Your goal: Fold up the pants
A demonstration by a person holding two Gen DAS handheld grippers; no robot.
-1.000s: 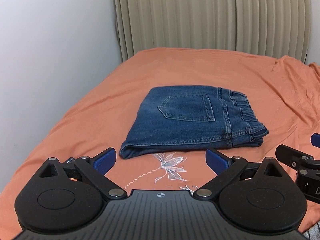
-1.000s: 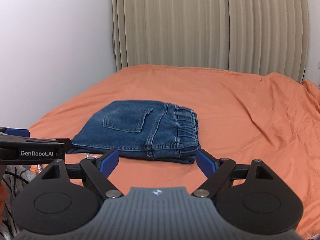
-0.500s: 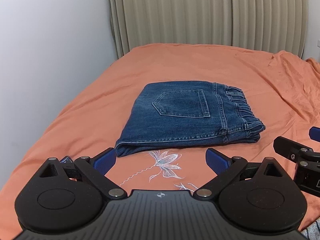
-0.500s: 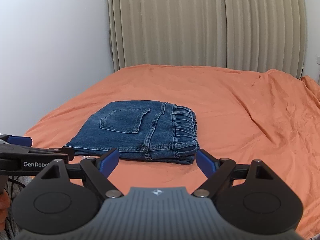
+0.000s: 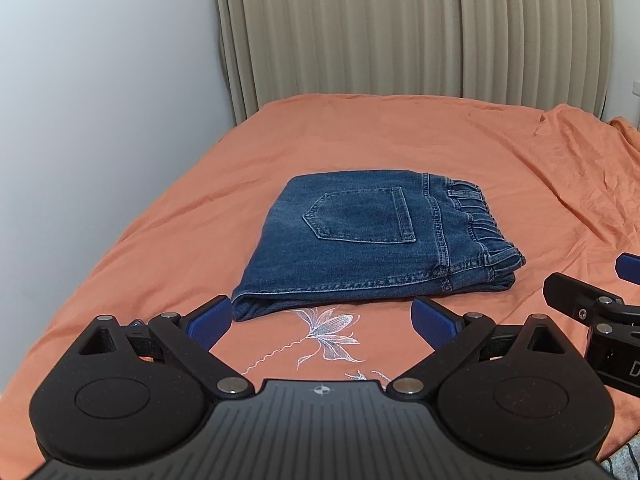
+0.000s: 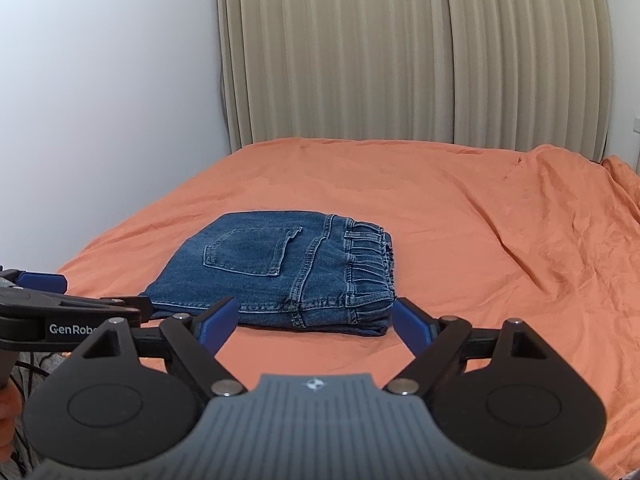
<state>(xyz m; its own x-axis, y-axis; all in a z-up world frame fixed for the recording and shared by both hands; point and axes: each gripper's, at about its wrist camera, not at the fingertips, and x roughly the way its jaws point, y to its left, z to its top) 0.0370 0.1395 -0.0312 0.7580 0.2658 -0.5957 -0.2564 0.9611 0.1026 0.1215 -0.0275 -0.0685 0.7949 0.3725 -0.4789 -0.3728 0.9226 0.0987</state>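
1. Both sets of jaws are spread wide and grasp nothing: the left gripper (image 5: 321,316) and right gripper (image 6: 313,322) hover over the bed (image 5: 400,132), side by side.
2. The pants (image 5: 372,244) lie folded flat just ahead of both, apart from them, long axis left to right, waistband to the right.
3. The right gripper looks nearer the waistband; the task seems nearly finished.
4. Only the left view shows the flower embroidery (image 5: 328,332) on the sheet.
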